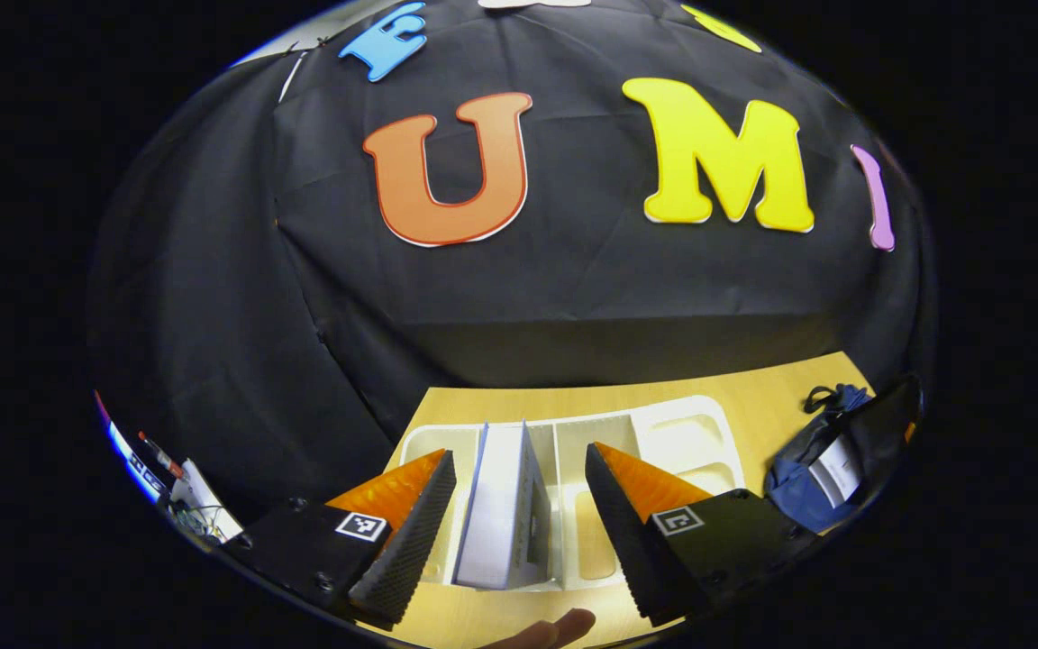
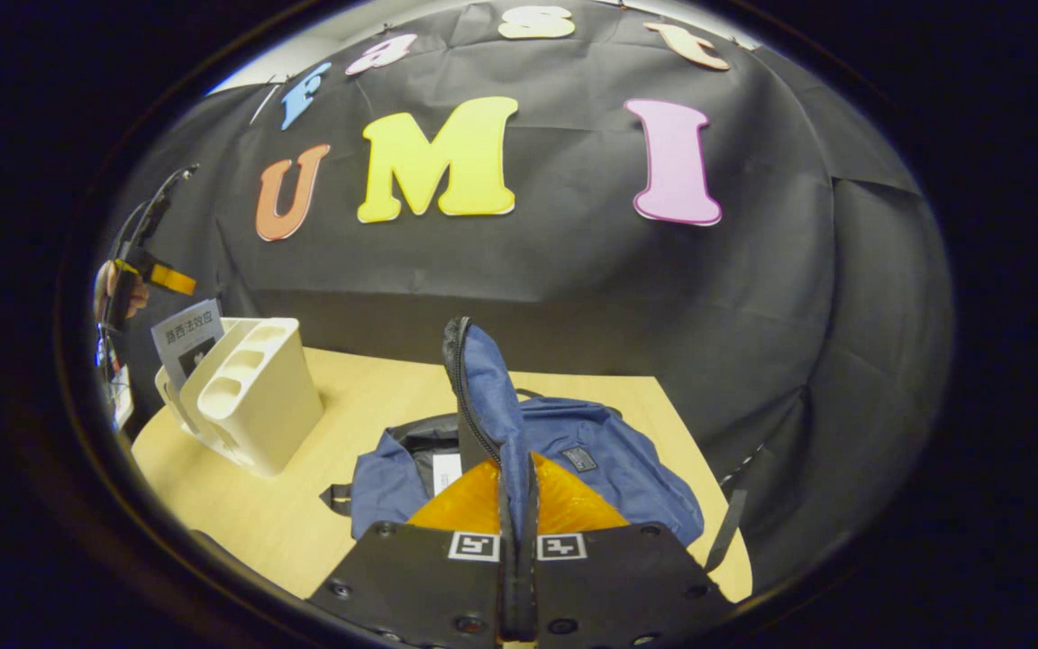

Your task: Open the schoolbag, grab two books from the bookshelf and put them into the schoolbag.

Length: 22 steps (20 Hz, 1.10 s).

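In the left gripper view my left gripper (image 1: 514, 541) is open, its orange-and-black fingers on either side of a white book (image 1: 501, 505) that stands upright in the white bookshelf (image 1: 681, 442); the fingers do not touch it. The blue schoolbag (image 1: 803, 487) lies to the right. In the right gripper view my right gripper (image 2: 516, 505) is shut on the schoolbag's flap (image 2: 483, 388), holding it up along its zipper edge. The schoolbag (image 2: 609, 460) lies open on the wooden table (image 2: 240, 505). The bookshelf (image 2: 253, 392) with a book (image 2: 186, 338) stands at the left, with the left gripper (image 2: 136, 270) above it.
The black cloth wall closes in the table at the back and on both sides. The table's front edge curves close under the bookshelf. A person's fingertip (image 1: 564, 626) shows at the bottom of the left gripper view. Cables and small gear (image 1: 186, 500) lie off the table's left.
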Tool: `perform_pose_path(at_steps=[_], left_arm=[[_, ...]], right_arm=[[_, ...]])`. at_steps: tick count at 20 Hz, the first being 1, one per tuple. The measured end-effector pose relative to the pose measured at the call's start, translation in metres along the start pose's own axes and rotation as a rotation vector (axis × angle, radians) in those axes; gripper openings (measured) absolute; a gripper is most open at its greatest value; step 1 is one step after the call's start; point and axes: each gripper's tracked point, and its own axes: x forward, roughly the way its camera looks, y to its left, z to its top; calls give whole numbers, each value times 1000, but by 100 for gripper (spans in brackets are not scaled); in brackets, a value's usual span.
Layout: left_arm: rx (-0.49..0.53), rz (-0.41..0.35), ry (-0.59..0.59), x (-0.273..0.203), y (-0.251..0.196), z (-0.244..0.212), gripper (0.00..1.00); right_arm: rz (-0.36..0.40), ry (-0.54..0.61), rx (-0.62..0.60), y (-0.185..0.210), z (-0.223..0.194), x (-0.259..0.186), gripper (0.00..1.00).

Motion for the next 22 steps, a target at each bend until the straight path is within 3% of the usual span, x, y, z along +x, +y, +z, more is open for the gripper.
perform_pose_path(at_steps=[5,7,9,11,14,16,22], left_arm=[[60,-31,242,41,6,-36,91],[75,-52,307,46,10,-47,83],[57,-67,373,46,9,-61,83],[35,-66,425,42,12,-74,73],[-12,-81,436,39,6,-82,53],[-49,-79,447,29,3,-83,45],[-57,-57,396,-20,1,-86,42]], right_arm=[[-7,-18,-43,2,-3,-3,0],[-8,-20,-76,4,-2,-3,0],[-11,-23,-104,6,0,-3,0],[-3,-28,-107,8,0,-5,0],[4,-37,-91,4,-1,-5,0],[6,-37,-64,1,-3,-6,1],[20,-36,-53,3,-11,-8,1]])
